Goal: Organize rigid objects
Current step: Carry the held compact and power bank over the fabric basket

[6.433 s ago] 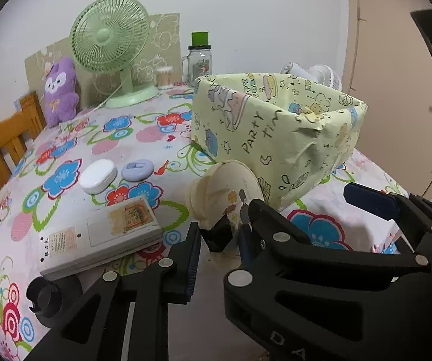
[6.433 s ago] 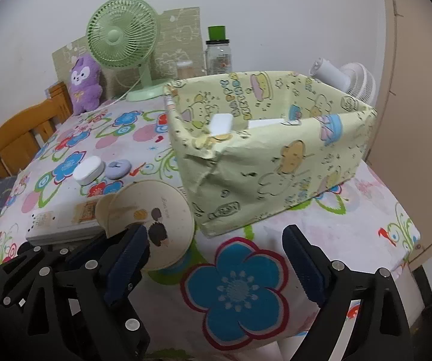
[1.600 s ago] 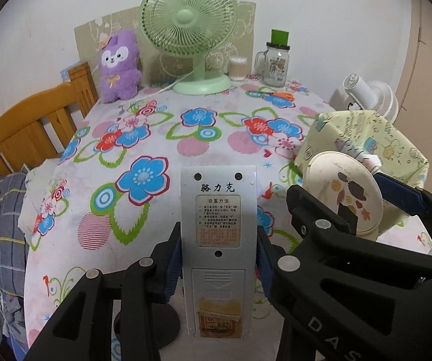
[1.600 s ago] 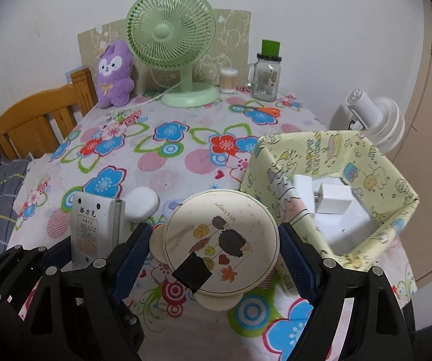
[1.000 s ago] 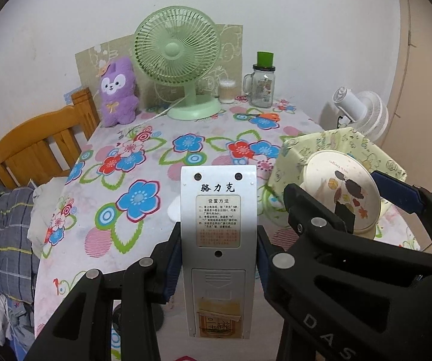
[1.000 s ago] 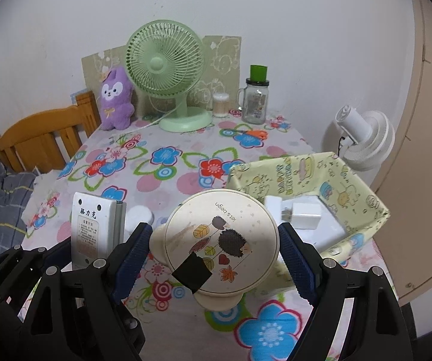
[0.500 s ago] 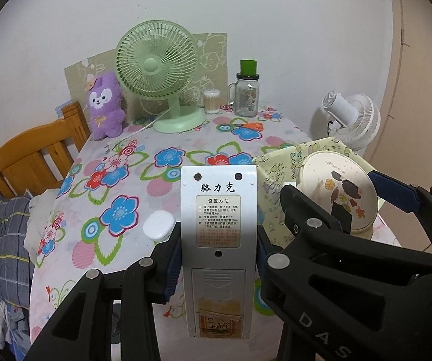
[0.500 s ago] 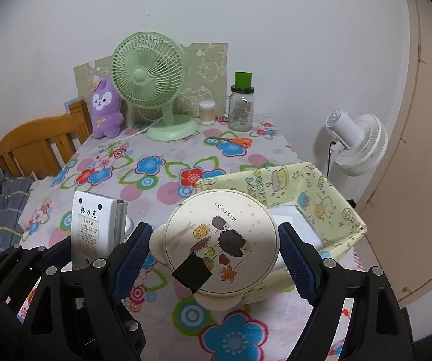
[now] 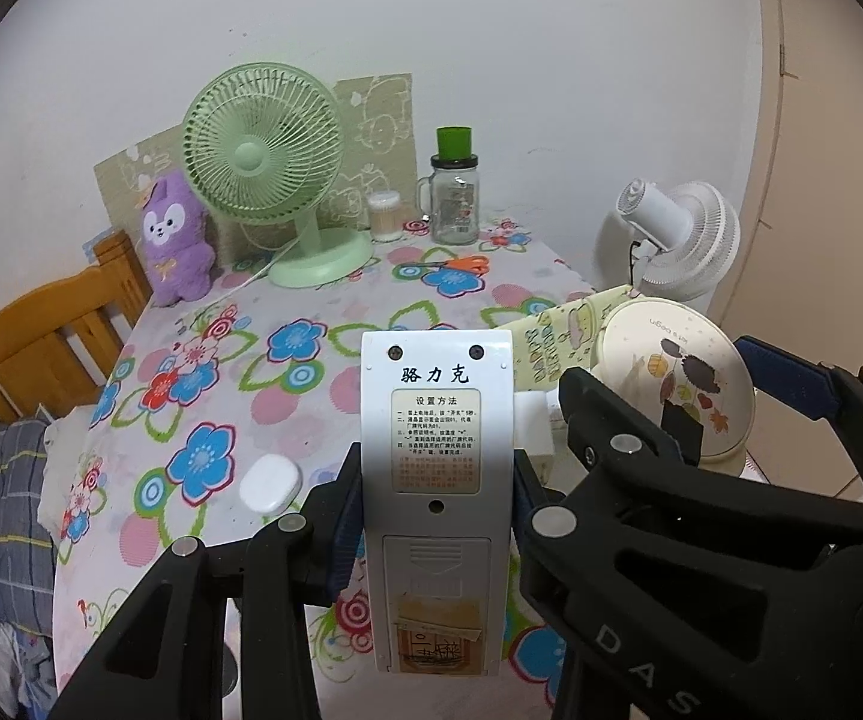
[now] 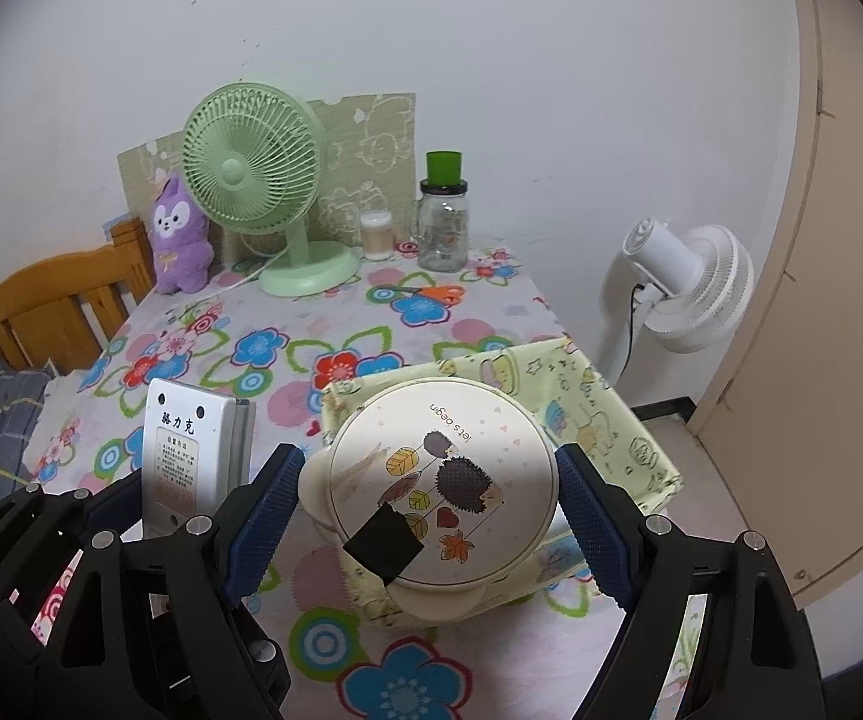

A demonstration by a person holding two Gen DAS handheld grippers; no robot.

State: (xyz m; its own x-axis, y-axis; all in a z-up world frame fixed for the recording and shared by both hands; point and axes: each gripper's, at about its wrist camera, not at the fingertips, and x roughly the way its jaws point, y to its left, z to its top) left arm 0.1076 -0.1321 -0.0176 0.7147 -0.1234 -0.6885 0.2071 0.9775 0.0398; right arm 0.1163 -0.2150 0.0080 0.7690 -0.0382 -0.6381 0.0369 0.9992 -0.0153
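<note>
My left gripper is clamped narrowly on the white remote, label side up and pointing to twelve o'clock, held above the floral table. My right gripper stands wide, both pads pressed on the round lid with the hedgehog print, which hangs over the yellow box. From the right camera the remote sits at nine o'clock of the lid. A white case lies on the table at nine o'clock of the remote. At twelve o'clock stand the green fan and jar.
</note>
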